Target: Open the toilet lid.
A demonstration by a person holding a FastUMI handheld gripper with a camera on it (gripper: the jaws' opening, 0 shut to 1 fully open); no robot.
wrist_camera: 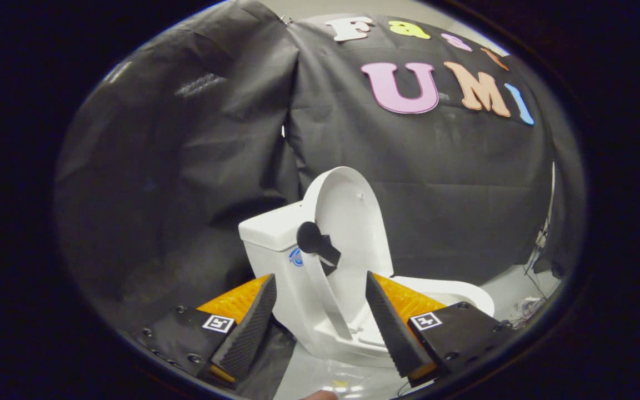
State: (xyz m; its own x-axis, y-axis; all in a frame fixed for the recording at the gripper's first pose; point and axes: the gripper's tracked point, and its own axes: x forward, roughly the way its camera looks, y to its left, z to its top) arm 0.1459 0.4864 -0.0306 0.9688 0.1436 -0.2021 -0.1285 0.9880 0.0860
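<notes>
**Gripper open in front of a raised lid**

Gripper (320, 289) fingers stand wide apart and hold nothing; between their tips there is only free space, and through this gap I look at a small white toilet (298, 266) that stands on a pale counter (514, 286).

The toilet lid (350, 216) is just ahead of the fingers and a little above their tips. It is already up: it stands nearly upright, with its long axis running from the hinge at the bottom to the rounded top edge, and its inner face turns toward the bowl (453, 289), which reaches out behind the right finger. The back of the lid is close to the tank (273, 230); whether it touches the tank I cannot tell. A dark handle piece (315, 243) sits on the near edge of the lid, almost in the middle line between the two fingers and slightly beyond them.

By my judgement the opening is nearly finished or finished. If one more push is needed, it goes forward against this dark piece, toward the tank.
</notes>
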